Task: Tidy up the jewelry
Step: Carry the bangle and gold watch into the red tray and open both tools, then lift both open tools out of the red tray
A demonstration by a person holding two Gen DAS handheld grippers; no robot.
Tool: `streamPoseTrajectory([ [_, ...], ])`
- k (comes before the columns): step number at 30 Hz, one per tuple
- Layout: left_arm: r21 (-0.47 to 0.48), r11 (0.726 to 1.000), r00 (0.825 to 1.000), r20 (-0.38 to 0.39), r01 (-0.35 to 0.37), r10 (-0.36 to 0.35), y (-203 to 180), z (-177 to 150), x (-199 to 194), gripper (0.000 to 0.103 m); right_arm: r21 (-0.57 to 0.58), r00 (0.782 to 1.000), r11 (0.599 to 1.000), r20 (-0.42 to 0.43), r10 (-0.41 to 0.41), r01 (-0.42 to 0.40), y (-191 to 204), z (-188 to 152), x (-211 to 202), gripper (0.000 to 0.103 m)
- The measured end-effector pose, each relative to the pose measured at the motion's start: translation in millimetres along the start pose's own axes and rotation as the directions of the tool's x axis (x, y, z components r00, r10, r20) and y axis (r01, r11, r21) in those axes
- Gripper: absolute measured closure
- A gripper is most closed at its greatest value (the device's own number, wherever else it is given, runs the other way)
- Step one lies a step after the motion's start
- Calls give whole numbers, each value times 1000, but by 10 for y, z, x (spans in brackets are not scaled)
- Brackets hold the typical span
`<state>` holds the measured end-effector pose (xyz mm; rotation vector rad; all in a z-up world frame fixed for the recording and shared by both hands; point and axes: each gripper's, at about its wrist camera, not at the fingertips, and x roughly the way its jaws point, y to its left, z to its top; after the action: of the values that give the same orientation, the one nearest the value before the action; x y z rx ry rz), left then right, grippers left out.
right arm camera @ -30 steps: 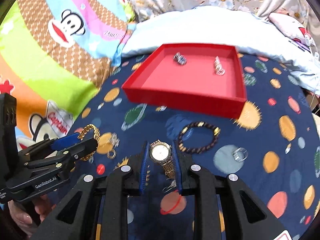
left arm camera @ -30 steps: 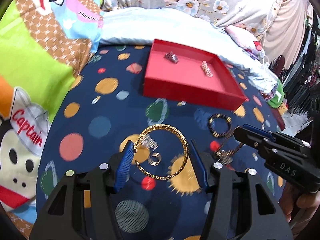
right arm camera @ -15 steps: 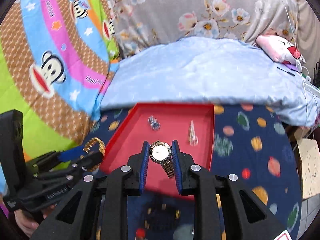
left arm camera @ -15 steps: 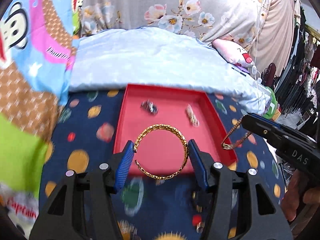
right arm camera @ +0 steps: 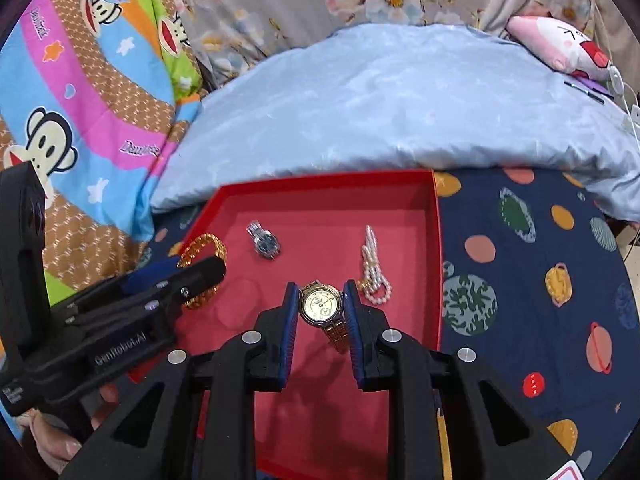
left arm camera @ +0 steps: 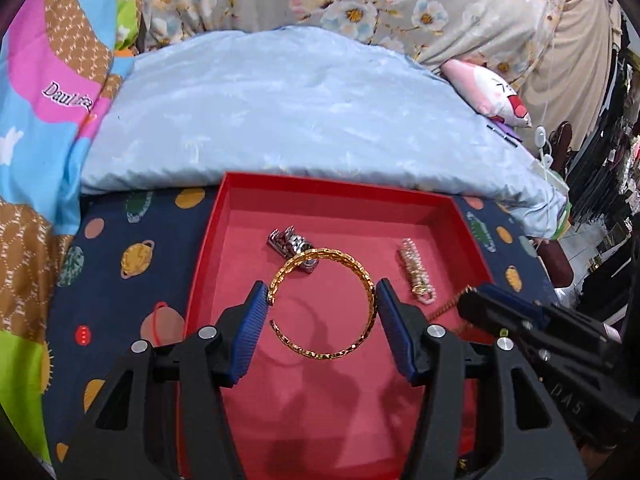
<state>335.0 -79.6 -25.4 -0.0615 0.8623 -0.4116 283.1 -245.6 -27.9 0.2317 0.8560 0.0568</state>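
My left gripper [left arm camera: 323, 305] is shut on a gold bangle [left arm camera: 362, 280] and holds it above the red tray [left arm camera: 340, 190]. My right gripper [right arm camera: 321, 305] is shut on a gold watch [right arm camera: 321, 306], also above the tray [right arm camera: 438, 264]. In the tray lie a silver watch [left arm camera: 291, 242] and a pearl bracelet [left arm camera: 416, 276]; both show in the right wrist view too, the silver watch [right arm camera: 264, 240] and the pearl bracelet [right arm camera: 372, 272]. The right gripper [left arm camera: 472, 304] enters the left wrist view at the right with the watch's strap hanging under it. The left gripper with the bangle [right arm camera: 200, 250] shows at the left of the right wrist view.
The tray sits on a dark blue planet-print sheet [right arm camera: 540, 280]. A pale blue pillow [left arm camera: 300, 112] lies just behind the tray. A colourful monkey-print blanket [right arm camera: 80, 100] is at the left. A pink plush [right arm camera: 560, 46] lies at the back right.
Both grippers have lifted from the blue sheet and moved forward over the red tray, each keeping its piece of jewelry. The tray now fills the lower middle of both views.
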Motion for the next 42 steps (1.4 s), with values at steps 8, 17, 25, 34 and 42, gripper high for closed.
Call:
streamPoseTrajectory([
  [8,-13,999,999,5,-34,34,48,-85,-22,41,8,1000,1000,22,-7,7,-74,-83,-88,79],
  [17,-7,997,997,8,-71,71,126,-445,-559,41,-28,1000,1000,29,0,1,91,-445,-569,79],
  [25,-12,994,993,-41,-113,113,291,-1127,-1025,41,-44,1000,999,-8,-6,6,174,-1020,-993,79],
  [34,-28,990,984,-123,-137,133,406,-1844,-1261,41,-51,996,999,-89,-10,5,209,-1642,-1156,79],
  [42,-34,990,980,-147,-139,132,360,-2090,-1325,41,-62,993,998,-118,-22,15,255,-1919,-1186,79],
])
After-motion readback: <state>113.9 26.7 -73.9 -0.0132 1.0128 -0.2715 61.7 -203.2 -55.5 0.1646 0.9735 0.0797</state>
